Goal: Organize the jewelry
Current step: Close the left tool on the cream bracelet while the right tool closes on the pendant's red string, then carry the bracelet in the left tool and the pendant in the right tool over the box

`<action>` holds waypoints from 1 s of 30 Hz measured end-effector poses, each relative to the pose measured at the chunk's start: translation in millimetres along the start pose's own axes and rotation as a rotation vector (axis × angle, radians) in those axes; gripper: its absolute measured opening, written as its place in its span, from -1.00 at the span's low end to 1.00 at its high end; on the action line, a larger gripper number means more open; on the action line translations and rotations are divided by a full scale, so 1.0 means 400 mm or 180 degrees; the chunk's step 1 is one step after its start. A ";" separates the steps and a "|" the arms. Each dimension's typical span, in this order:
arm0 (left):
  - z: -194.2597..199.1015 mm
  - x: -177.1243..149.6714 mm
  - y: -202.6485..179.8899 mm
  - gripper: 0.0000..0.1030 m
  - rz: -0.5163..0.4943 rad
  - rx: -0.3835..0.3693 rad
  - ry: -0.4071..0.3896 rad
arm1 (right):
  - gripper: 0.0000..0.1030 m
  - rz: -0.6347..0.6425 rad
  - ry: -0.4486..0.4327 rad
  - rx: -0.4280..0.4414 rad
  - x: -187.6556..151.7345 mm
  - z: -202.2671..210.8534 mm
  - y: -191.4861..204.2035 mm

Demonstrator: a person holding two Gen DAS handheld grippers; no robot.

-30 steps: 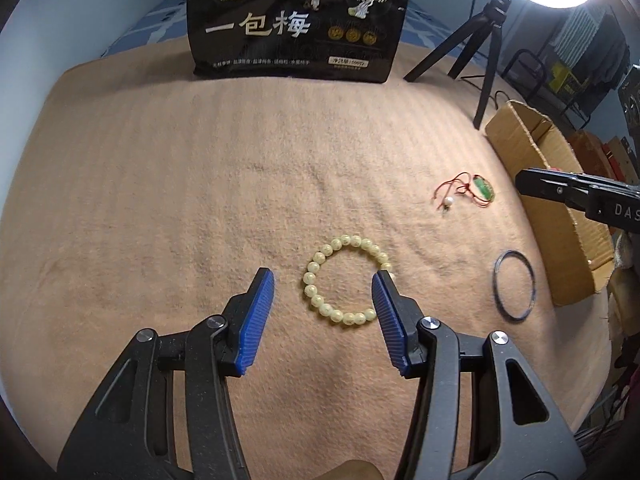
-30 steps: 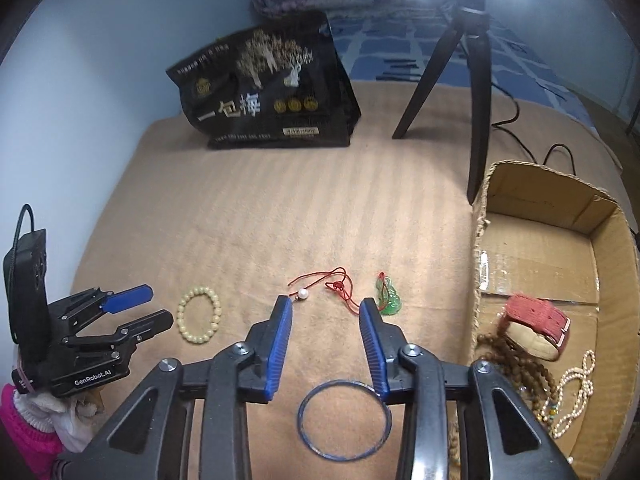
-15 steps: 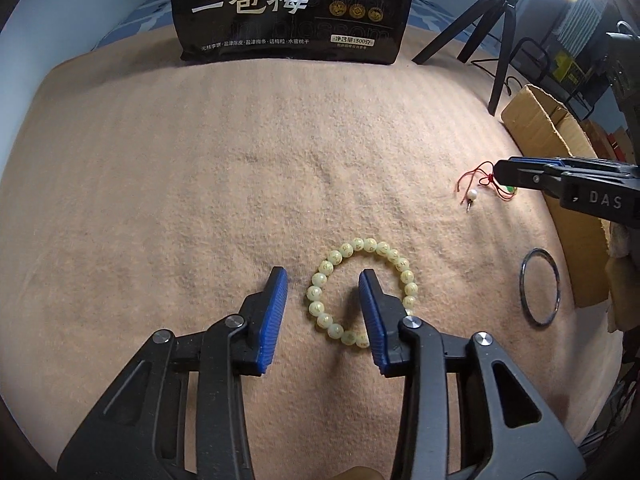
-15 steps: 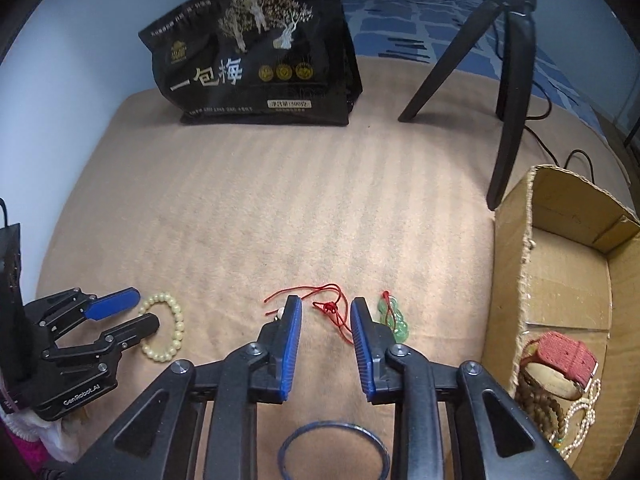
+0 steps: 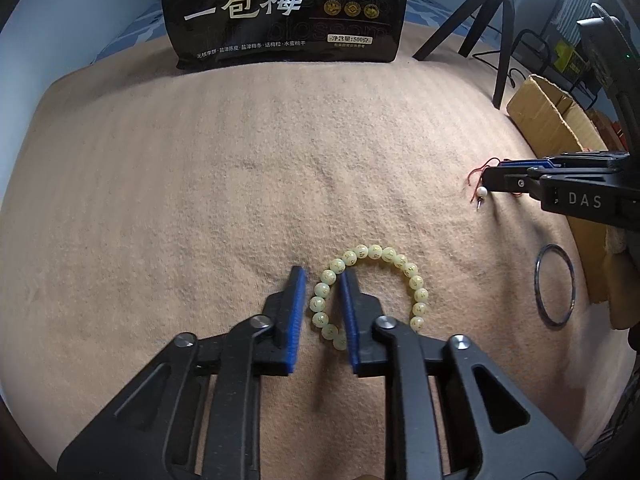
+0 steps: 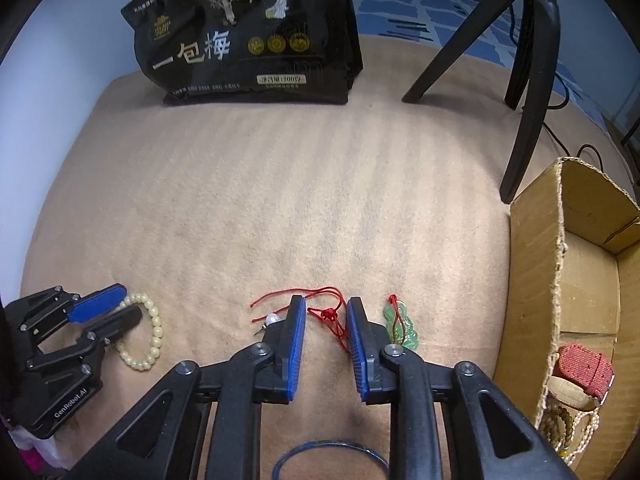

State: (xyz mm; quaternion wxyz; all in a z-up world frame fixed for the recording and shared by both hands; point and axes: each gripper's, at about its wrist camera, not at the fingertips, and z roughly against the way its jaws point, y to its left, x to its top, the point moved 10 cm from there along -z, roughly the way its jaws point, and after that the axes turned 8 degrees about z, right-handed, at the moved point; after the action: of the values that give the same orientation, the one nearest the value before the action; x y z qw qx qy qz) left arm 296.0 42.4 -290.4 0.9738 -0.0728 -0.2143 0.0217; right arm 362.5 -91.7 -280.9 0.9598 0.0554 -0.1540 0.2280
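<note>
The left gripper (image 5: 323, 280), its jaws just closing, straddles the left arc of a pale yellow-green beaded bracelet (image 5: 370, 292) on the tan fleece blanket (image 5: 200, 200). To the right, the right gripper (image 5: 494, 178) sits over a red cord with a white bead (image 5: 482, 191); a thin dark bangle (image 5: 555, 285) lies nearer.

Pale bead bracelet (image 5: 370, 290), red-corded green pendant (image 6: 402, 326) and dark bangle (image 5: 555, 285) lie flat on tan cloth.
</note>
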 end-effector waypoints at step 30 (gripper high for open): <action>0.140 0.027 -0.058 -0.90 -0.0018 -0.0099 -0.0335 | -0.99 -0.0179 -0.0650 0.0087 -0.014 0.216 -0.014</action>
State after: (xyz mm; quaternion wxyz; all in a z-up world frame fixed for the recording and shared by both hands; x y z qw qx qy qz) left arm 282.4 27.8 -232.2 0.9600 -0.0860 -0.2658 0.0194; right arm 337.1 -114.2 -201.2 0.9443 0.0957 -0.2463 0.1962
